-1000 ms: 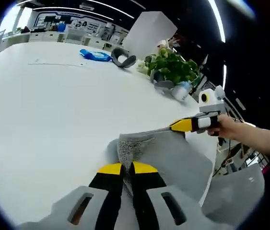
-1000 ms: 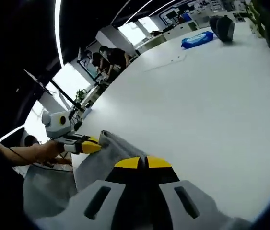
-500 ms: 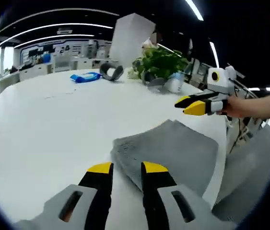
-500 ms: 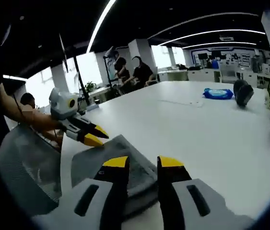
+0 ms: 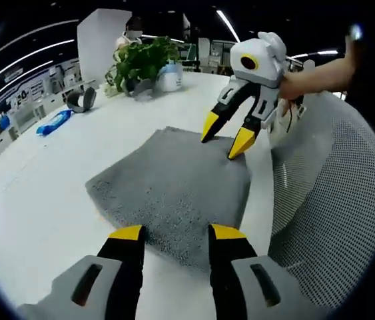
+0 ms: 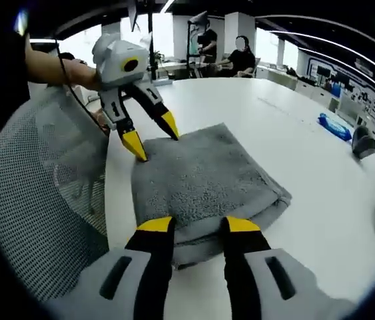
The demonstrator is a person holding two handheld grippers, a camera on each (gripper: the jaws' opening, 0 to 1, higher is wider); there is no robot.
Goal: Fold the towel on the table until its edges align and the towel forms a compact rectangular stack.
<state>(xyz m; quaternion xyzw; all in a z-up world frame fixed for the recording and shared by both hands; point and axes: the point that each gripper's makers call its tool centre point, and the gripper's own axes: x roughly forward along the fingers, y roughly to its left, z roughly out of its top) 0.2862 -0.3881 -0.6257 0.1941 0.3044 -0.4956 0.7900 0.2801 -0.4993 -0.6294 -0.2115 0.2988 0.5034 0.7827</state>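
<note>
A white table (image 5: 34,200) carried the grey towel (image 5: 174,190), folded into a layered rectangle near the table edge beside a mesh chair back (image 5: 334,200). The left gripper (image 5: 174,233) and right gripper (image 6: 197,225) both hung over the towel, jaws parted, gripping nothing. A potted plant (image 5: 144,60) stood well apart.

Illumination is bright and even — supplied by ceiling light strips (image 5: 230,18) and windows (image 6: 164,37), which blow out to white. The white table (image 5: 34,200) shows mild glare. Fisheye distortion bends the edges — shadows stay soft
</note>
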